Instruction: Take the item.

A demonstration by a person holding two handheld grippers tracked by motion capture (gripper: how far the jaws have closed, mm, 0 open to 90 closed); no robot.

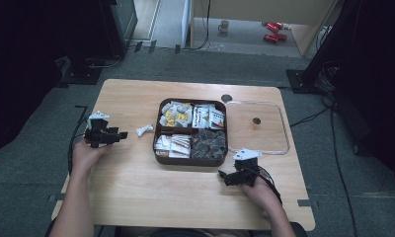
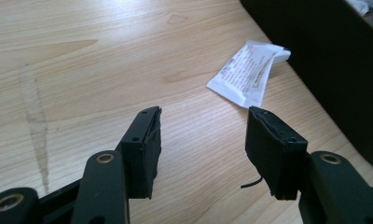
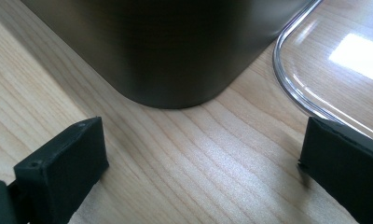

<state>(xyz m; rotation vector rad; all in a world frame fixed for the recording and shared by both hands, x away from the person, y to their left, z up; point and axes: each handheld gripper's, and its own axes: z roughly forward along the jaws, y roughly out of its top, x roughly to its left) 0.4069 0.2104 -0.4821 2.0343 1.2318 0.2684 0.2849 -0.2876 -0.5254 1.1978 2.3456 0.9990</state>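
Paper packet (image 2: 250,71), light, thin and easy to bend, lies flat on the table (image 1: 131,182) beside the tray (image 1: 158,148), toward the left edge; the left gripper (image 2: 203,140), half open and empty, should pinch its raised short end.

Stood on a grey carpeted floor (image 1: 32,163), the wooden counter (image 1: 136,187). Lay flat at the counter's far right a clear lid (image 1: 279,128), just beside the brown tray. Farther back, on the pale floor beyond the carpet, stood a white mug (image 1: 224,25), and near it lay red cans (image 1: 274,30). Trailed over the carpet at right, black cables (image 1: 334,143). Rose dark at far left, a black stand (image 1: 82,69).
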